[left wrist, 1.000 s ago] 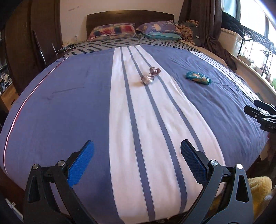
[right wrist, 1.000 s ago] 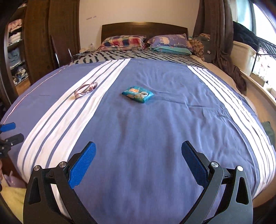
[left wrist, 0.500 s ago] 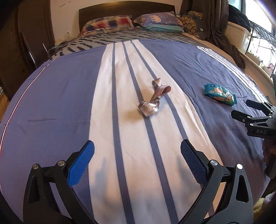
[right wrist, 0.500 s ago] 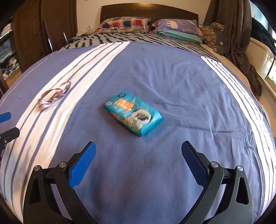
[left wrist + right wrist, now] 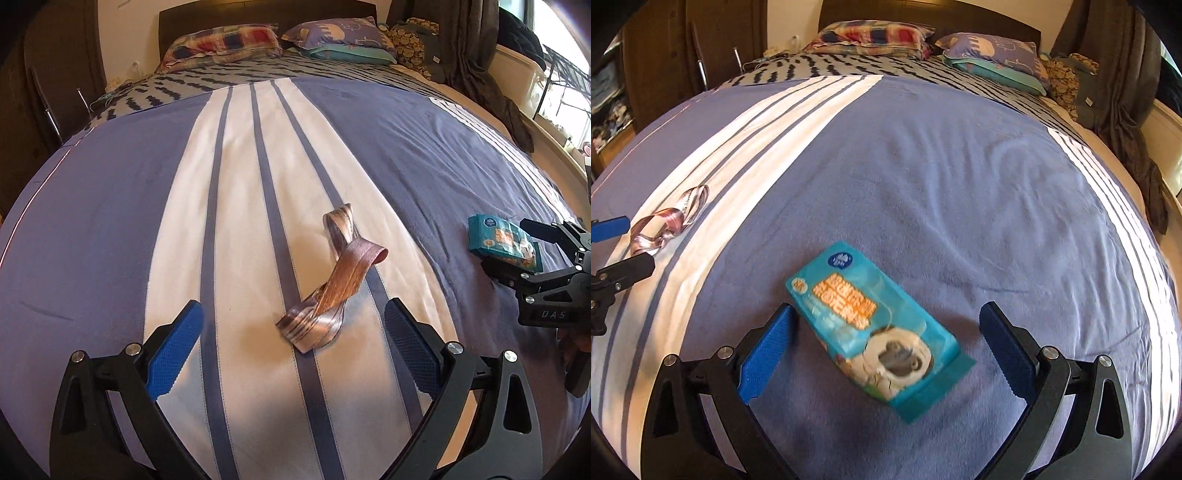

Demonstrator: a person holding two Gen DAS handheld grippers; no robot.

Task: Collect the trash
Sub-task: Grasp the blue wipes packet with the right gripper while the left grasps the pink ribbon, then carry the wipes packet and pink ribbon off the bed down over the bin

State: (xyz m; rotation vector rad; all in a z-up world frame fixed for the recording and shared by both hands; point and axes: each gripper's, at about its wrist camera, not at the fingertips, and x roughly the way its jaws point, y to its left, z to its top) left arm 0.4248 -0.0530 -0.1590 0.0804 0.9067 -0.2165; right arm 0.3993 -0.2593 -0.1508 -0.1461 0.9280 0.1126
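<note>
Both grippers nearer now: crinkled foil strip [image 5: 325,291], glossy teal packet [image 5: 875,325]

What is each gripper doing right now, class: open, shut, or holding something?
Left gripper: open, jaws closing, straddling the shiny ribbon, not gripping it.
Right gripper: open around the teal packet, holding nothing.

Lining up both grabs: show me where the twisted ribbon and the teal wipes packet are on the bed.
twisted ribbon [image 5: 334,295], left wrist view, on the copper-coloured middle band of its loop.
teal wipes packet [image 5: 849,302], right wrist view, on the orange lettering on its top face.
</note>
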